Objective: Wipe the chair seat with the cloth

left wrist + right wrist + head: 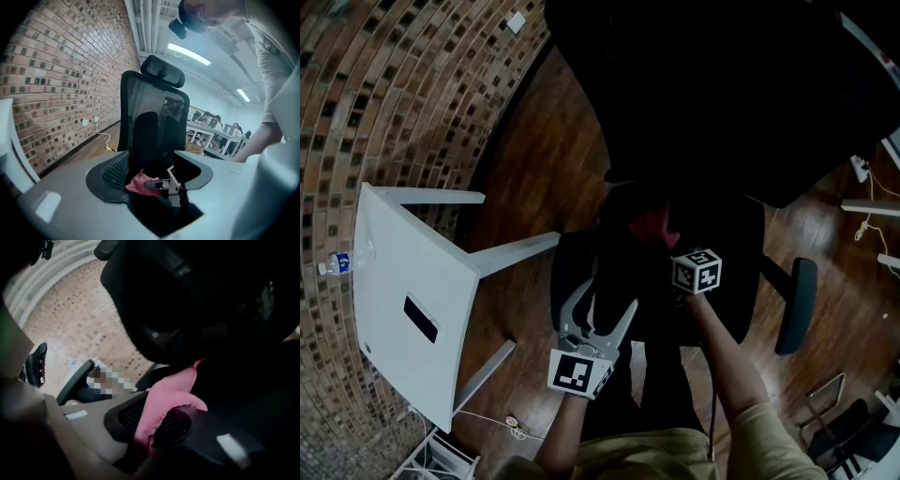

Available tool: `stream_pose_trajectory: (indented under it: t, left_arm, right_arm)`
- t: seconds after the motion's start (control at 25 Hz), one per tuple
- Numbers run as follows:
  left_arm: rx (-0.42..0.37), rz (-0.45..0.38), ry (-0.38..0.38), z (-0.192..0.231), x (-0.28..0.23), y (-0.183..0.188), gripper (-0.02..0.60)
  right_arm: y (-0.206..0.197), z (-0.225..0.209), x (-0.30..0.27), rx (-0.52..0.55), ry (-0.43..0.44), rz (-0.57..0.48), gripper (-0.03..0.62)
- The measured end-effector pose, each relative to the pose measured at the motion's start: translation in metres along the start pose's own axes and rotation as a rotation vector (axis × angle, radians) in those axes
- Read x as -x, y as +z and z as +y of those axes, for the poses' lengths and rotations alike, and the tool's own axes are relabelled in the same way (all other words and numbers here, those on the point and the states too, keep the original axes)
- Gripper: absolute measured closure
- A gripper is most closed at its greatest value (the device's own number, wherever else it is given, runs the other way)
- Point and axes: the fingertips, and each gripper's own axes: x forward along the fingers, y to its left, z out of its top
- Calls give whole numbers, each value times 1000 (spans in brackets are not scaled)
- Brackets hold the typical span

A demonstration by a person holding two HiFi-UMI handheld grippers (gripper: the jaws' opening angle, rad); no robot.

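From above, the black office chair's seat [727, 253] lies below me, its mesh backrest [722, 94] beyond it. A pink cloth [654, 225] rests on the seat's far part. My right gripper [667, 242] is shut on that cloth; in the right gripper view the cloth [171, 394] hangs bunched between the jaws of the right gripper [164, 423]. My left gripper [609, 295] hovers over the seat's near left part, open, with nothing between its jaws. The left gripper view looks past the left gripper [152, 174] at the cloth [139, 180] and the upright backrest [154, 122].
A white table [403, 281] stands left of the chair, with a water bottle [337, 264] by its far side. A brick wall [394, 94] runs behind. A chair armrest [797, 305] juts out at right. Desks with seated people [211, 129] fill the room's far end.
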Motion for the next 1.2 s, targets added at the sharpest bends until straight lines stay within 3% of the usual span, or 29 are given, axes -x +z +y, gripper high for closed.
stream_pose_trajectory:
  t: [0.12,0.2,0.32,0.36,0.44,0.52,0.6,0.68,0.8,0.88,0.96,1.08,1.2]
  left_arm:
    - [-3,7,39,13,13,3,300]
    - [-3,17,51,18,17,1,300]
    - [-16,31,44,20,17,-1,301]
    - [-14,35,41,20,17,-2,300]
    - [5,36,37,19,16,-5,301]
    - [30,29,28,14,14,-5,301]
    - [46,21,7,5,11,-6,301]
    - [50,18,-20,-2,7,-9,301]
    - [44,34,-35,-2,3,-12,301]
    - [29,43,-33,-1,4,-9,301]
    - [6,53,-28,0,9,-4,301]
    - [-14,52,-17,5,14,8,301]
    - [-20,70,1,13,20,13,301]
  right_arm:
    - [-17,70,-59,-5,95,32,577]
    - [-34,82,-88,73,60,104,576]
    - [-38,53,-93,214,-52,191,577]
    - [-35,30,-80,249,-115,207,577]
    - [-32,-47,-24,294,-333,265,577]
    - [-29,-129,60,272,-577,292,577]
    - [-23,-185,143,315,-775,333,577]
    - [-22,-212,196,373,-907,393,577]
    - [-23,-223,216,255,-981,359,577]
    - [-24,-202,189,136,-862,264,577]
    - [-29,-146,130,63,-584,157,577]
    - [-30,-25,33,101,-191,105,577]
    - [-38,80,-49,103,42,117,577]
